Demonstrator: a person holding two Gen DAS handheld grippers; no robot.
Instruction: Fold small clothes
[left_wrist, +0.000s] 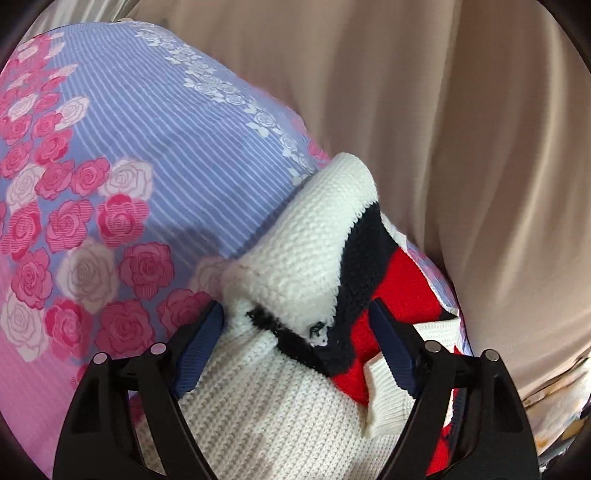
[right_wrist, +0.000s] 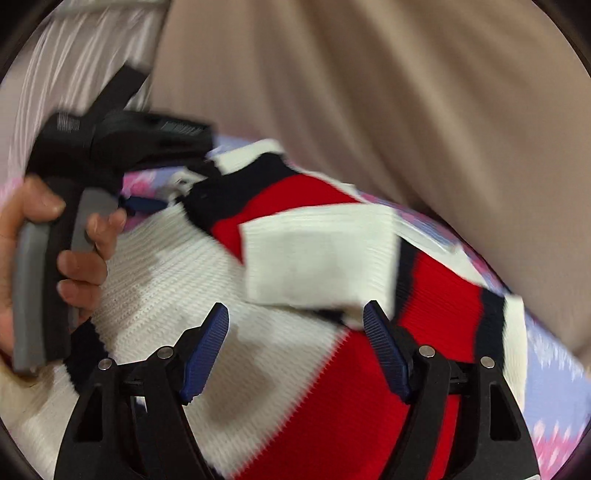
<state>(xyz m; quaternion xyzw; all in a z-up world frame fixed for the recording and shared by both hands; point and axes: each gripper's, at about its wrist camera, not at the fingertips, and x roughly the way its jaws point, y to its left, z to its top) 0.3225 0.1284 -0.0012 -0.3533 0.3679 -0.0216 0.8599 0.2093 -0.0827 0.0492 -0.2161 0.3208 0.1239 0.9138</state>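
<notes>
Both claws open over the small knit sweater on the floral bedsheet

We see our left claw (left_wrist: 297, 325) spread wide, its blue pads either side of the white, navy and red sweater (left_wrist: 295, 258) without pinching it. Our right claw (right_wrist: 295, 328) is also wide open, gripping nothing, above the sweater's folded white sleeve (right_wrist: 317, 254). The sweater lies on the blue-and-pink rose bedsheet (left_wrist: 147, 129), near the beige curtain (left_wrist: 443, 110) at the far right. A hand (right_wrist: 55, 251) grips the left claw's handle.
</notes>
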